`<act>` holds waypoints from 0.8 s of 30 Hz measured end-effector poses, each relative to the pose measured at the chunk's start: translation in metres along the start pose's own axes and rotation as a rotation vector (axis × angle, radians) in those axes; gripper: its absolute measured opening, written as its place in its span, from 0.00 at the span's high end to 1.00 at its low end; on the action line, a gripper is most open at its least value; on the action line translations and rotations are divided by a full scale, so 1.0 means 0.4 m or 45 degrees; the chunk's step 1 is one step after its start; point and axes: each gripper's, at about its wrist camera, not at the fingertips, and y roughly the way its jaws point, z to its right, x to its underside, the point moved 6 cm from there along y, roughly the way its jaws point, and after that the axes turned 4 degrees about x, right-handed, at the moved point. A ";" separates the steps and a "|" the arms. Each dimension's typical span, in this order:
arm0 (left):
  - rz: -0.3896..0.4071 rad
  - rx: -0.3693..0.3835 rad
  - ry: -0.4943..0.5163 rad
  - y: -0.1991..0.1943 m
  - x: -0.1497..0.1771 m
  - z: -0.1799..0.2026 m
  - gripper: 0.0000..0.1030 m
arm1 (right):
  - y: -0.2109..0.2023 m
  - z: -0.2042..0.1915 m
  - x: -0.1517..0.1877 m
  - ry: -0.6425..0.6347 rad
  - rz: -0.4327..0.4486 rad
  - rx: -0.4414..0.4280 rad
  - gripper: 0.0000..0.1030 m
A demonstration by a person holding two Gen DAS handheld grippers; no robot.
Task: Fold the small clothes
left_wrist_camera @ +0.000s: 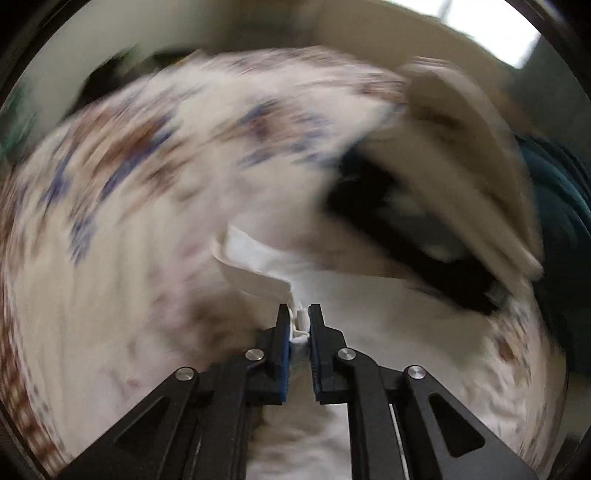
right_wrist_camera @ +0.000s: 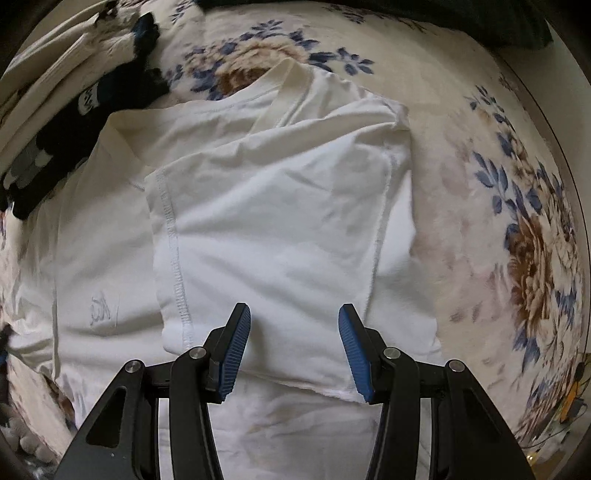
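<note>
A small white T-shirt [right_wrist_camera: 277,206] lies spread on a floral bedspread [right_wrist_camera: 498,184], its right sleeve folded inward over the body. My right gripper [right_wrist_camera: 294,314] is open and empty just above the shirt's lower part. In the left wrist view my left gripper [left_wrist_camera: 300,312] is shut on a pinched white edge of the shirt [left_wrist_camera: 258,266] and holds it lifted. That view is heavily motion-blurred.
A black and white garment [right_wrist_camera: 74,122] lies at the shirt's upper left; it also shows blurred in the left wrist view [left_wrist_camera: 406,229]. A dark green cloth [right_wrist_camera: 480,18] lies at the far edge. Cables [right_wrist_camera: 569,402] lie at the lower right.
</note>
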 end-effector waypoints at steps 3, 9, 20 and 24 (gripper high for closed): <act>-0.003 0.092 0.279 -0.001 0.046 0.171 0.93 | -0.001 0.052 -0.005 0.058 -0.021 -0.007 0.49; -0.246 0.183 0.690 0.093 0.284 0.362 0.90 | 0.002 0.146 -0.011 0.113 -0.076 -0.008 0.49; -0.275 0.216 0.419 0.012 0.310 0.222 0.18 | -0.064 0.006 -0.180 -0.066 -0.071 -0.412 0.43; -0.304 0.101 0.307 0.059 0.275 0.143 0.18 | -0.039 -0.187 -0.227 -0.215 -0.116 -0.520 0.43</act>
